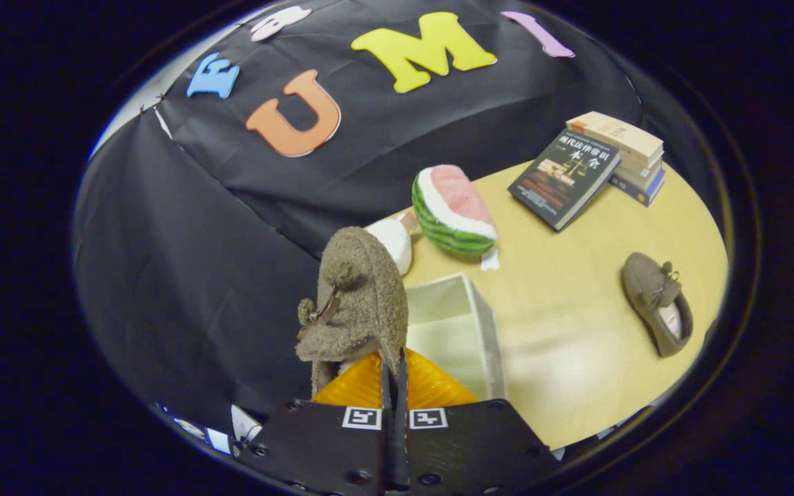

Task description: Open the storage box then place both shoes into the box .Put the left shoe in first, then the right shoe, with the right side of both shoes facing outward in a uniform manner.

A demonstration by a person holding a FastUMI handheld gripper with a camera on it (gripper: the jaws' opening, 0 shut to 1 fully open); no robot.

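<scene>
we have the first shoe (355,303) pinched in our gripper (394,375), the fingers drawn narrow with only a sliver between them, clamped on the shoe's heel edge so that it stands up on end with the toe highest and the small bow facing us. the white storage box (462,331) sits open on the tan table (576,372) just ahead of the fingers and a little to their right, its inside bare as far as we can see, so we judge the opening done and the first placing in hand. the second shoe (659,303) lies on the table well apart to the right, its sole down. beyond the box a plush watermelon slice (453,213) rests beside a white plush thing (393,241), and a stack of books (590,172) lies further back. to do this step well, we would carry the shoe over the box mouth before lowering, keep it clear of the near wall, and turn the wrist so the shoe goes in lengthwise with its right side toward the open face. we would set it against one side to leave room for its partner. whether this is the left shoe we cannot tell from here, and it is worth checking. we should let go only once the sole is resting, since a grip on soft fabric may slip or drag.
</scene>
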